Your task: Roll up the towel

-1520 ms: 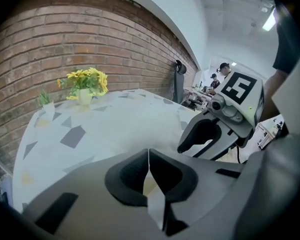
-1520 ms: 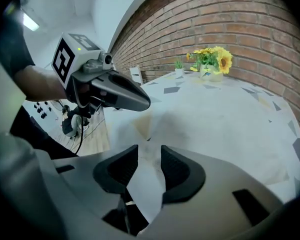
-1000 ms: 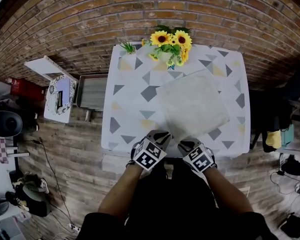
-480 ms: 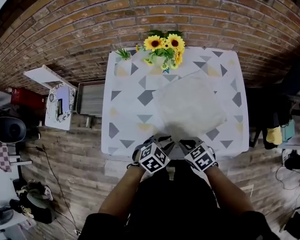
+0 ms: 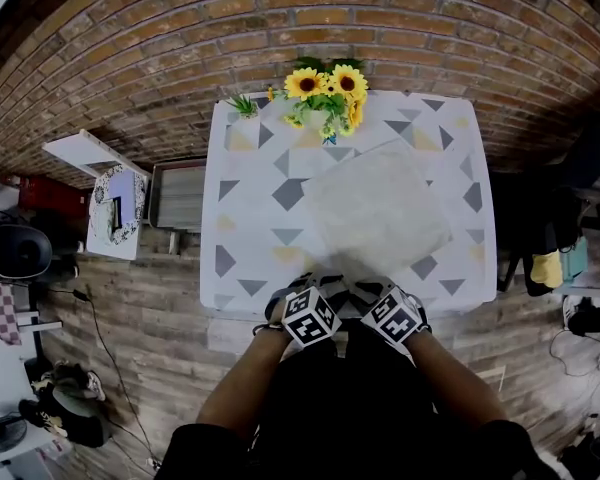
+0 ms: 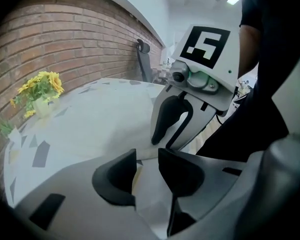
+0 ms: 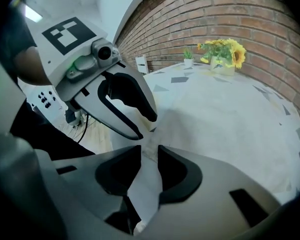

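Note:
A pale grey towel (image 5: 375,208) lies flat and skewed on the table (image 5: 250,208), which has a triangle-patterned cloth. Both grippers meet at the towel's near corner by the table's front edge. My left gripper (image 5: 323,286) (image 6: 147,156) stands open; its jaws have just been opening, with towel cloth (image 6: 90,124) lying in the gap. My right gripper (image 5: 372,288) (image 7: 149,154) is open too, its jaws also just opening, and a fold of towel (image 7: 230,119) runs up between them. Each gripper view shows the other gripper close by.
A pot of sunflowers (image 5: 325,93) and a small green plant (image 5: 242,105) stand at the table's far edge against the brick wall. A grey crate (image 5: 183,196) and a white board (image 5: 115,193) sit on the wooden floor to the left. Clutter lies to the right.
My left gripper has edged closer to the right one and rolled a little. The right gripper has stayed put. The towel lies as before.

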Demonstrator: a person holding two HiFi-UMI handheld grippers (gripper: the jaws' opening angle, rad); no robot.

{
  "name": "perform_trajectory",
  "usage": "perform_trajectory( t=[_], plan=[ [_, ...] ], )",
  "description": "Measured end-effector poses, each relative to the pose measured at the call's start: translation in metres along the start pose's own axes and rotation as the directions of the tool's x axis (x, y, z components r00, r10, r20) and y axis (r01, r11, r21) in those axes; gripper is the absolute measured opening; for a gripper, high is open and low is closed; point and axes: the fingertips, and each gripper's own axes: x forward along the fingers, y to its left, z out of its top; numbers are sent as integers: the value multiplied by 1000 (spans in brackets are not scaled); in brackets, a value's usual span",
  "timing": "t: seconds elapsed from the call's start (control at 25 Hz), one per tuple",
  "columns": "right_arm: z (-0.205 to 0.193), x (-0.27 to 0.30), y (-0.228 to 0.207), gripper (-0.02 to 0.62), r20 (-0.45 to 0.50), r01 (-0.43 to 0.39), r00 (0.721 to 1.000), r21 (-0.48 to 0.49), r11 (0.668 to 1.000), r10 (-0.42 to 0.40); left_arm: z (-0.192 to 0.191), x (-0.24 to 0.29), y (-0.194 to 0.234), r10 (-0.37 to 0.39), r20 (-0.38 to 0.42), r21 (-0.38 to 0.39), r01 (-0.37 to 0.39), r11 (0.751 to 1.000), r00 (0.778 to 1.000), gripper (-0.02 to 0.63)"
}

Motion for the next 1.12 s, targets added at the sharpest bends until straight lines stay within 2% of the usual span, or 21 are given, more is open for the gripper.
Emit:
perform_trajectory(
  t=[0.16,0.24,0.4,0.48,0.56,0.72,0.92,1.04,1.12],
  plan=[
    [-4,5,-4,84,-15,14,1000,-7,1000,-14,-4,0,4,3,-8,-11,-3,1000,1000,135],
    [1,2,-5,34,-2,13,1000,-2,1000,-13,-5,0,7,14,-18,1,-14,1000,1000,135],
    [14,-9,-10,17,35,8,999,23,1000,-9,-1,1,13,76,-37,102,-71,992,996,140],
    [18,-13,-12,17,49,-4,999,44,999,2,3,3,13,95,-39,163,-87,983,995,143],
    [18,-15,-13,17,45,-10,999,37,999,8,5,6,11,87,-39,188,-78,979,995,143],
    [13,-14,-11,31,29,-21,999,5,1000,21,2,8,8,52,-52,176,-42,983,997,143],
    [15,-13,-25,17,45,26,999,35,999,-27,0,11,-1,16,-68,200,-2,980,998,143],
    [17,-14,-19,23,43,-15,999,1,1000,15,-2,11,-1,9,-65,190,3,982,998,143],
    [14,-13,-10,83,23,-61,998,-25,998,61,-6,10,0,9,-65,173,3,985,998,143]
  ],
)
